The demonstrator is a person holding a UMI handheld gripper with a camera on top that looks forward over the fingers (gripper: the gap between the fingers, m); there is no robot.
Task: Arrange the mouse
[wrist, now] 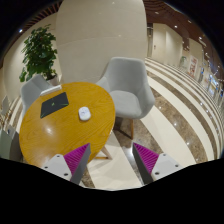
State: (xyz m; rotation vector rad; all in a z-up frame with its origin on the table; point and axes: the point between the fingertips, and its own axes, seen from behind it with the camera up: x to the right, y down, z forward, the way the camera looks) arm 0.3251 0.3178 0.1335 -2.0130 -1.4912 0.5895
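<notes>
A small white mouse lies on a round yellow wooden table, to the right of a dark closed laptop. My gripper is held well back from the table and above the floor, its two fingers with magenta pads spread wide apart with nothing between them. The mouse is far ahead of the left finger.
A grey chair stands at the table's right side, another grey chair at its far left. A wide pillar rises behind the table and a potted plant stands at the back left. Pale striped floor stretches to the right.
</notes>
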